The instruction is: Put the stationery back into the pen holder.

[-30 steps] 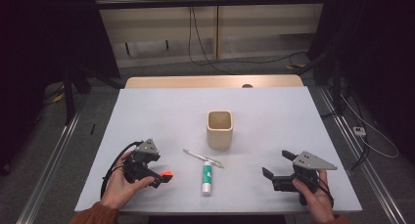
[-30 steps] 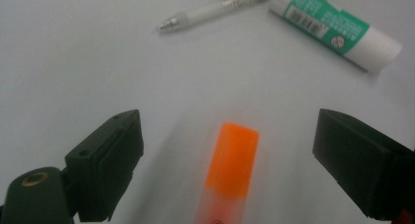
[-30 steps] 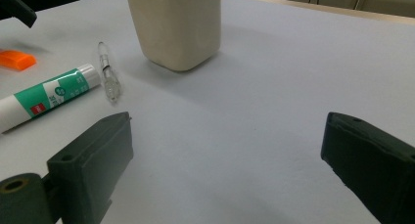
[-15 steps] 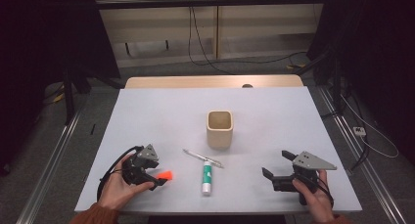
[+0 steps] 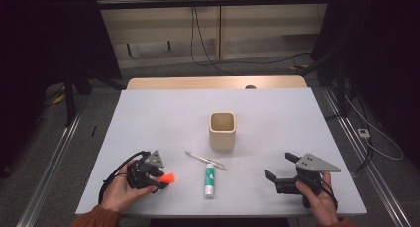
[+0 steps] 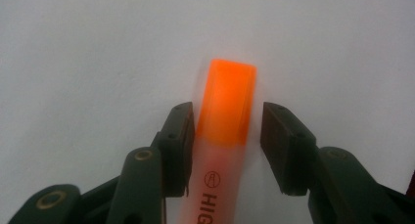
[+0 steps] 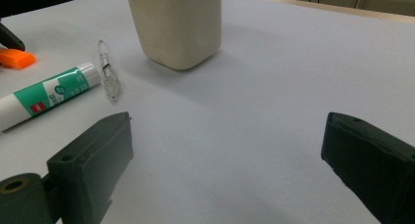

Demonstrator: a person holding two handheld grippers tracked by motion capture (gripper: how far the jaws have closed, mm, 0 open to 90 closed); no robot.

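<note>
- The left gripper (image 5: pixel 159 180) sits at the lower left of the high view, held in the person's left hand (image 5: pixel 121 192) on the white table (image 5: pixel 163 118).
- Its jaws have just been closing and now stand partly closed around an orange highlighter (image 6: pixel 226 111). In the left gripper view the left pad touches the barrel, while a narrow gap remains at the right pad, so there is no firm grip yet.
- The highlighter lies flat on the table, its cap poking out past the jaw tips, at the centre of the left gripper view. In the high view the cap (image 5: pixel 168 178) shows just right of the left gripper.
- The right gripper (image 5: pixel 280 167) rests at the lower right of the high view, jaws wide apart with bare table between them.
- A glue stick (image 5: pixel 209 179) lies at the lower middle, with a clear pen (image 5: pixel 205 160) just above it.
- A beige cup (image 5: pixel 222 131) stands upright at the centre, well apart from both grippers.
</note>
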